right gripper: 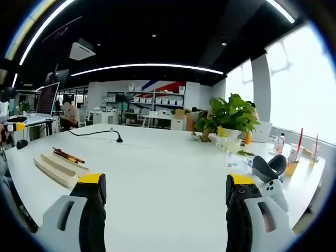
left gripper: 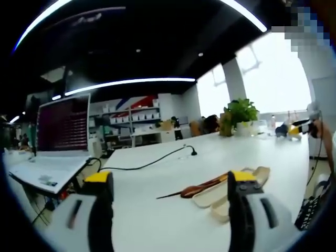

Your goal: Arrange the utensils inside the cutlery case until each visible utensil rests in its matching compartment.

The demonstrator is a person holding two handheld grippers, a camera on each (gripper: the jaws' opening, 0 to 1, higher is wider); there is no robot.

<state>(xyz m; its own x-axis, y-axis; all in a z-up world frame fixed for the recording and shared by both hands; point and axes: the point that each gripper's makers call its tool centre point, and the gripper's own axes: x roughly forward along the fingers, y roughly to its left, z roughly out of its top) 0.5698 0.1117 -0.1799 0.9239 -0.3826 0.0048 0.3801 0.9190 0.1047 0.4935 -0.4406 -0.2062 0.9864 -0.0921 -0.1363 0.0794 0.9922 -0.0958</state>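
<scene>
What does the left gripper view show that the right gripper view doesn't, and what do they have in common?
Left gripper view alone: an open laptop close up at the table's edge, and a dark bag at the far right.

Right gripper view alone: a dark game controller beside a white one, and drink bottles near the window.

Both share: the white table, the open beige cutlery case with brown utensils, a black cable, a potted plant, and each view's own open, empty gripper.
</scene>
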